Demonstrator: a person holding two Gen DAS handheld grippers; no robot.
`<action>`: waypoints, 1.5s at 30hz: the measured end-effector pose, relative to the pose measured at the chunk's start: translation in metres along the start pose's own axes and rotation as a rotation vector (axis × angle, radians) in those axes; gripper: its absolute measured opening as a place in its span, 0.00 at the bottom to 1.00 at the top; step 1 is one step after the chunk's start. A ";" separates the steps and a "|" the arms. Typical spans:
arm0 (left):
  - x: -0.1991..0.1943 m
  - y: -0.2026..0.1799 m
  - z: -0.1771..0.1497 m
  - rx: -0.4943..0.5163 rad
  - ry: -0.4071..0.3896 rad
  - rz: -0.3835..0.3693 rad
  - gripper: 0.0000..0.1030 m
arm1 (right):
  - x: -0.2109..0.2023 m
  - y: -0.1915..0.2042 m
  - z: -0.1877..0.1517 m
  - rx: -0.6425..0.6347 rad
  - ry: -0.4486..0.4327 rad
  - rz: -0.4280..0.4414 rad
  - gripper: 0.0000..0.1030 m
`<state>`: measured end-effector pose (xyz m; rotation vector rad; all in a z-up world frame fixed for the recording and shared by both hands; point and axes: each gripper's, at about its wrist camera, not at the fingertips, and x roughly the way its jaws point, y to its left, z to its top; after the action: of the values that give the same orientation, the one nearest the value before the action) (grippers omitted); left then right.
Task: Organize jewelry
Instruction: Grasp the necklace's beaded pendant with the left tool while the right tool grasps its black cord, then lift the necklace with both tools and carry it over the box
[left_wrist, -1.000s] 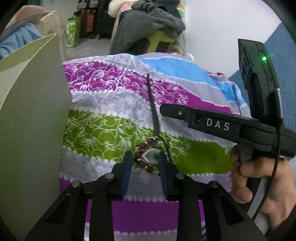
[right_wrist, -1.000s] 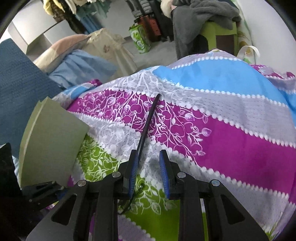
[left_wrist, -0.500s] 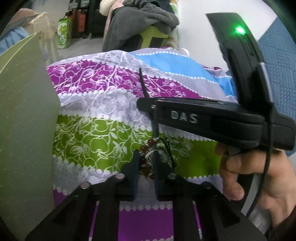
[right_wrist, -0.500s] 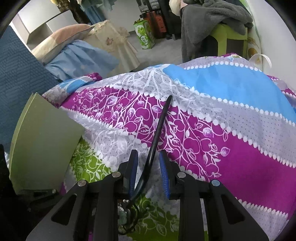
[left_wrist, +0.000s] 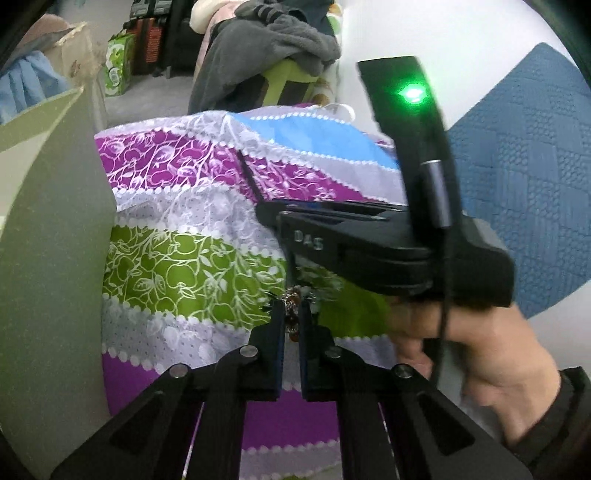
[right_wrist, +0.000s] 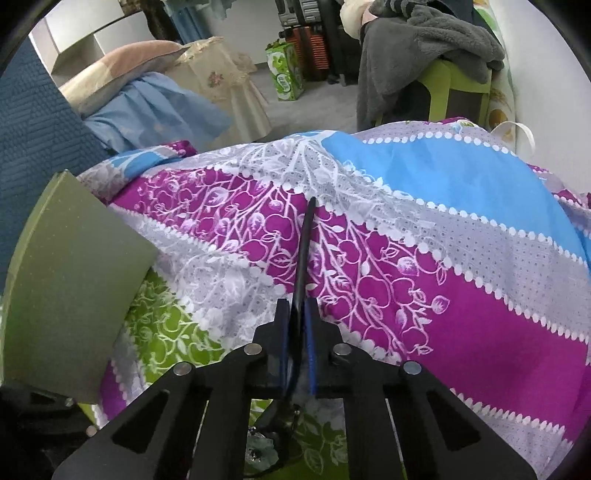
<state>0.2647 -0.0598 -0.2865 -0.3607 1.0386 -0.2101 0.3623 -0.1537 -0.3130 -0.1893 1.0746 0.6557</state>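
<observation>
On the flowered bedspread (right_wrist: 424, 280) a piece of jewelry lies stretched out: a cluster of reddish-brown beads (left_wrist: 293, 300) at the near end and a stiff black cord (right_wrist: 303, 243) running away across the purple stripe. The left gripper (left_wrist: 291, 314) is clenched on the beads, the blue pads pinching them just above the green band of the cloth. The right gripper (right_wrist: 296, 314) is clamped on the cord a little farther along, the cord's free end poking out past its fingertips. Held at two points like this, the piece seems ready to be lifted without the beaded end swinging or tangling. To the left, standing right beside the bedspread, is a green box (left_wrist: 48, 229), probably where the jewelry goes; only its outer wall shows, so I cannot tell what is inside. A person's hand (left_wrist: 472, 343) grips the right tool's handle at the right.
</observation>
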 end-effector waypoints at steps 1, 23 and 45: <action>-0.004 -0.002 0.000 -0.002 -0.002 -0.009 0.04 | -0.003 0.001 0.000 -0.005 -0.010 -0.002 0.06; -0.034 -0.007 -0.005 -0.062 -0.025 -0.114 0.03 | -0.022 -0.009 -0.011 0.194 -0.039 0.280 0.04; -0.062 -0.004 -0.008 -0.035 -0.034 -0.133 0.03 | -0.094 0.000 -0.014 0.275 -0.183 0.262 0.04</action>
<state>0.2269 -0.0442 -0.2396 -0.4645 0.9865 -0.3043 0.3231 -0.1980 -0.2390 0.2493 1.0088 0.7361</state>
